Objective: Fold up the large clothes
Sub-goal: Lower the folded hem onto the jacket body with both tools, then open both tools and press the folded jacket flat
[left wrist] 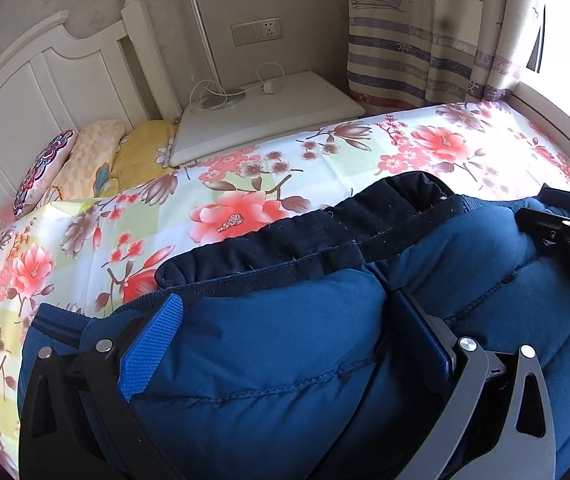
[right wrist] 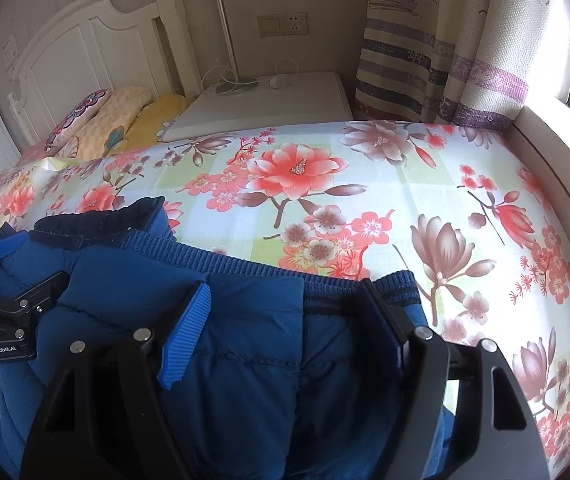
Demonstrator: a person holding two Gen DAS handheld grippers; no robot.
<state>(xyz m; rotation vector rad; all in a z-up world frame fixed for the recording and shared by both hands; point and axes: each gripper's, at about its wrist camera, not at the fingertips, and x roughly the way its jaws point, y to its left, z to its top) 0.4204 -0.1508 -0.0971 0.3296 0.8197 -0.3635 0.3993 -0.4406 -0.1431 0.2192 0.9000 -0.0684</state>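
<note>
The left gripper (left wrist: 285, 340) is clenched on a thick fold of the blue padded jacket (left wrist: 269, 352): its ribbed blue pads (left wrist: 151, 344) press into the quilted fabric from both sides, and the padding bulges up between the fingers. The right gripper (right wrist: 285, 328) grasps the same jacket (right wrist: 245, 360) near its hem, one pad sunk into the quilting and the other lying against the ribbed band (right wrist: 253, 266), with its jaws standing wide around the bulk. In the right wrist view the left gripper shows at the left edge, so the two hold the garment side by side, near each other.

The jacket is deep blue, puffy, stitched in horizontal channels, with a knitted ribbed hem and a darker navy lining (left wrist: 325, 224) folded outward along its far edge. It lies bunched at the near side of the bed, on a floral sheet (right wrist: 365, 208) of pink and brown blossoms. Beyond it, pillows (left wrist: 85, 160) rest against the white headboard (left wrist: 45, 84), and a white nightstand (left wrist: 269, 116) carries a lamp (left wrist: 205, 48) beside a striped curtain (left wrist: 425, 48).
</note>
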